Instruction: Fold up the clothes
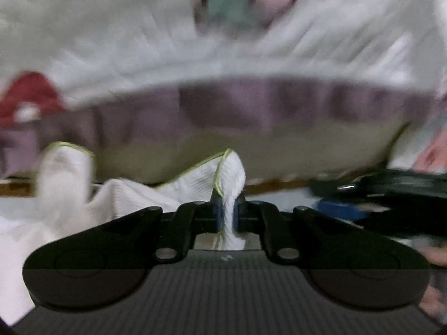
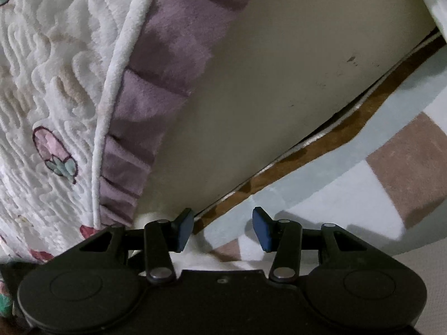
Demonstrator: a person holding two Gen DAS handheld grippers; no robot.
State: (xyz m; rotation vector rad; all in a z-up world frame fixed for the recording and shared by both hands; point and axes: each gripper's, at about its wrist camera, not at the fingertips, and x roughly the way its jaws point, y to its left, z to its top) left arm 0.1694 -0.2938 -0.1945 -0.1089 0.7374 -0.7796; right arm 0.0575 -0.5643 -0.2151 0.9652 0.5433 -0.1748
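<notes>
In the left wrist view my left gripper (image 1: pixel 226 209) is shut on a fold of a white ribbed garment (image 1: pixel 192 181) with a thin yellow-green hem. The cloth rises between the blue pads and trails to the left, where another hemmed part (image 1: pixel 65 173) stands up, blurred. At the right edge the other gripper (image 1: pixel 391 192) shows as a dark blurred shape. In the right wrist view my right gripper (image 2: pixel 222 230) is open and empty, with blue pads (image 2: pixel 262 233) apart, just above a checked rug (image 2: pixel 349 189). No garment shows between its fingers.
A white quilted bedspread (image 2: pixel 47 83) with flower prints and a purple pleated skirt (image 2: pixel 156 69) hangs over a beige bed base (image 2: pixel 279 83). A brown floor strip (image 2: pixel 307 150) runs along the base. The bedspread (image 1: pixel 139 42) fills the top of the left view.
</notes>
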